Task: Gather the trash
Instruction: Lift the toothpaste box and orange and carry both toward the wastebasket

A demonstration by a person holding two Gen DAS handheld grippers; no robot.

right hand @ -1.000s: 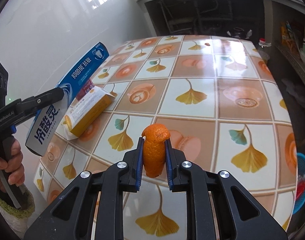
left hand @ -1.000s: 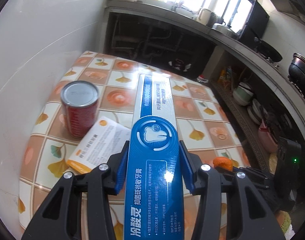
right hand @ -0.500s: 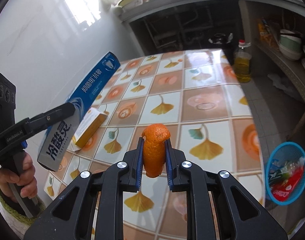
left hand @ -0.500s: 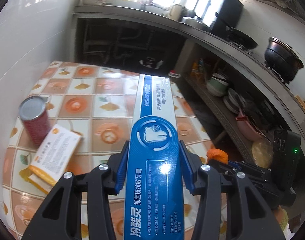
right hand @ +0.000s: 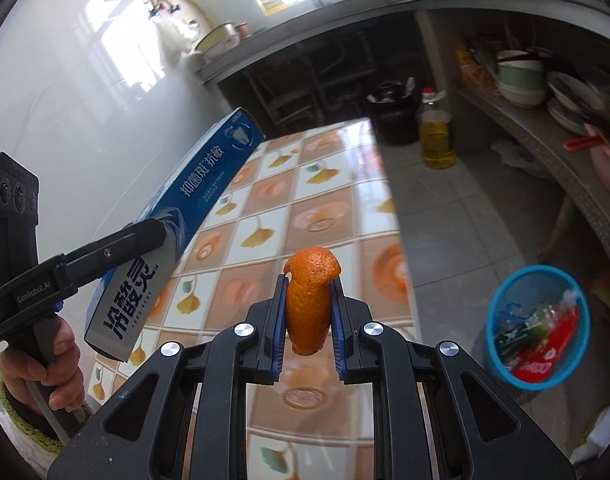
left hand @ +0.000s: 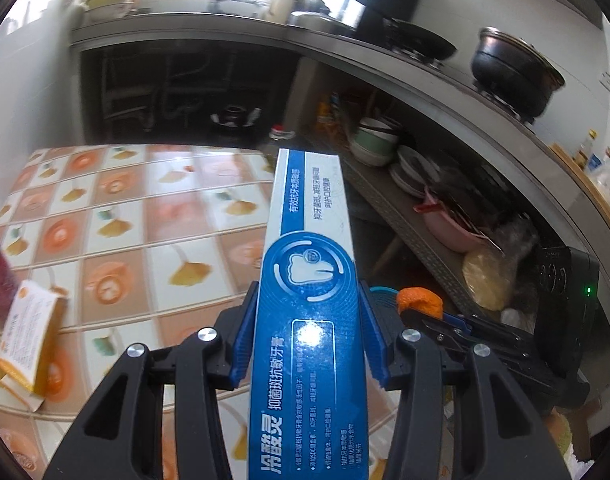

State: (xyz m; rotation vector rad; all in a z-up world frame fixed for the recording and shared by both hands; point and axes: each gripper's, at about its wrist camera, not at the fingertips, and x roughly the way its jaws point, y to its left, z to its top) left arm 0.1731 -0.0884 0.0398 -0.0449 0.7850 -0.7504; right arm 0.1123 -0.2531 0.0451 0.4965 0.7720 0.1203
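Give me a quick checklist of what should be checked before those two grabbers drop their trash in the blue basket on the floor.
1. Left gripper clamps the toothpaste box: ok.
2. Right gripper clamps the orange peel: ok.
3. Blue basket in sight, on the floor beside the table: ok.
4. Either gripper above the basket: not ok.
5. Room left in the basket: cannot tell.

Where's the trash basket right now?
Right wrist view, lower right: the blue basket sits on the floor beside the tiled table, below the dish shelf.
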